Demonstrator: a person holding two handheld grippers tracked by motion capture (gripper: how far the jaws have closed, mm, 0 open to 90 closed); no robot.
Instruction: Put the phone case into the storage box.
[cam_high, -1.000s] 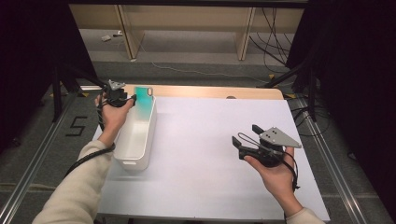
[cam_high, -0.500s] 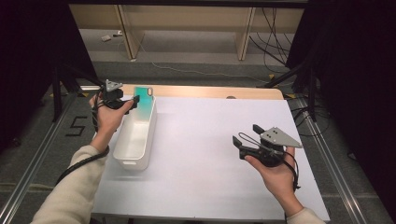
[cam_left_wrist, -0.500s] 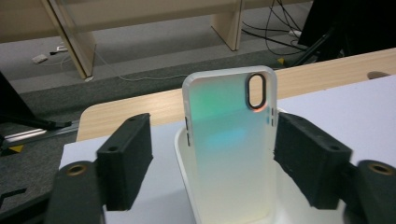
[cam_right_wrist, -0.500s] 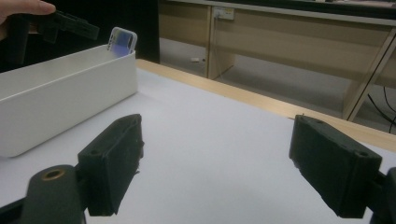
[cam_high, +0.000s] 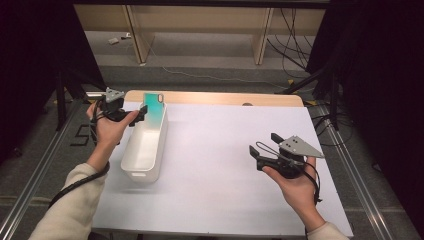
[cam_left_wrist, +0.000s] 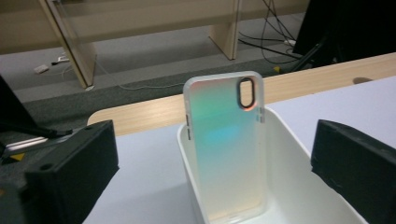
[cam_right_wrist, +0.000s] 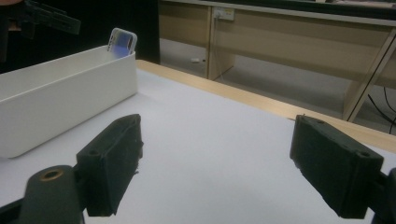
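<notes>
Standing upright at the far end of the white bin (cam_high: 145, 150), the phone case (cam_high: 154, 111) leans against the end wall, its iridescent back shimmering green and pink in the upper left of the high view. From the left tongs (cam_high: 131, 116) view the phone case (cam_left_wrist: 226, 149) fills the centre, camera cut-out at its top right, with the black jaws spread wide on either side of it and touching nothing. Those jaws have just been opening, and the case sits free between them. Over in the lower right of the high view, the right tongs (cam_high: 260, 155) hang above the pale worktop (cam_high: 225, 165), jaws wide and nothing between them. Seen from the right tongs, the bin (cam_right_wrist: 56, 107) lies at the left edge, well apart, the case (cam_right_wrist: 121, 43) peeking above its rim.
</notes>
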